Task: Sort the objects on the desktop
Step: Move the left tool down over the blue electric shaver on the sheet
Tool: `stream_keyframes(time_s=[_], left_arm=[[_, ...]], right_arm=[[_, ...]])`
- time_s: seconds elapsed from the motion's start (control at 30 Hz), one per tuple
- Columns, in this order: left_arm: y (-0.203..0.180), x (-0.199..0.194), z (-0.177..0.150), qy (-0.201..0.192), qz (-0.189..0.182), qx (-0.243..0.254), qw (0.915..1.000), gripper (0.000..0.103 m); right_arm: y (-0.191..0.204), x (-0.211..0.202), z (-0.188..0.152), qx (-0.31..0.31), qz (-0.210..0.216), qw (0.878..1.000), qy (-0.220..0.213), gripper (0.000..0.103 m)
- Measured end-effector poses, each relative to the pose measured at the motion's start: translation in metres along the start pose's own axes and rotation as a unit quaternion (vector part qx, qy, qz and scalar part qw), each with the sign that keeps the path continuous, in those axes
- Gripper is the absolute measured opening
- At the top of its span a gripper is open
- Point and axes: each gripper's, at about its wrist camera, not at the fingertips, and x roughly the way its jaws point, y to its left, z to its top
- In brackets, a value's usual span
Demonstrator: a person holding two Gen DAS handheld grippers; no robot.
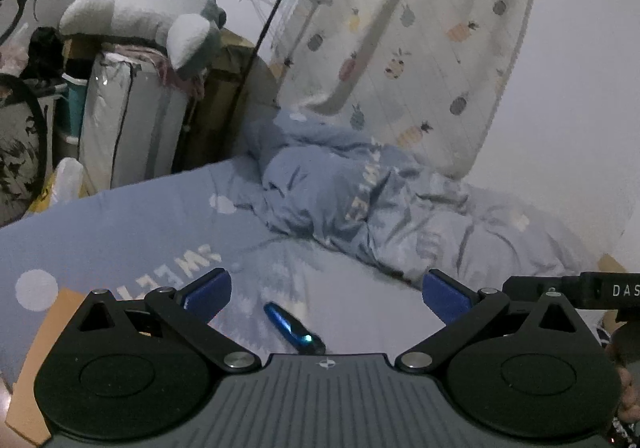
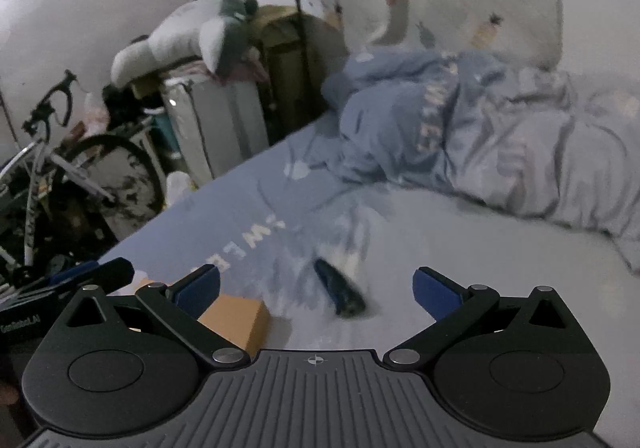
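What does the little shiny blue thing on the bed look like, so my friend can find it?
Start at the big bed with its pale blue sheet. Look at the flat part near the open left gripper, beside the brown cardboard box. There lies a small, long, glossy dark blue object, the only shiny thing on the soft fabric.

This is a lived-in home bedroom. A bed with a pale blue printed sheet point(image 1: 120, 232) carries a crumpled blue duvet point(image 1: 340, 188) toward its far edge. A white curtain with pineapple print point(image 1: 420, 40) hangs behind it. Beyond the bed's left edge stand a black metal clothes rail point(image 1: 264, 24), a large grey-and-white plush toy point(image 1: 160, 20) atop stacked storage, and a white-framed bicycle point(image 2: 52, 168).
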Motion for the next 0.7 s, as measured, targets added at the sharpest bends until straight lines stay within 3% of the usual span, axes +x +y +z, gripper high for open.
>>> stream_keyframes(time_s=[0.3,0.57,0.7], left_arm=[[-0.001,0.046,-0.005,0.017,0.009,-0.021,0.9996,0.103],[0.016,0.103,-0.018,0.065,0.024,-0.059,0.9958,0.103],[0.034,0.133,-0.02,0.097,0.035,-0.105,0.9892,0.103]], right_arm=[[-0.007,0.036,0.027,-0.051,-0.004,0.999,0.007,0.103],[-0.031,0.091,0.027,-0.072,-0.005,0.996,0.043,0.103],[-0.038,0.126,0.023,-0.095,-0.007,0.993,0.065,0.103]])
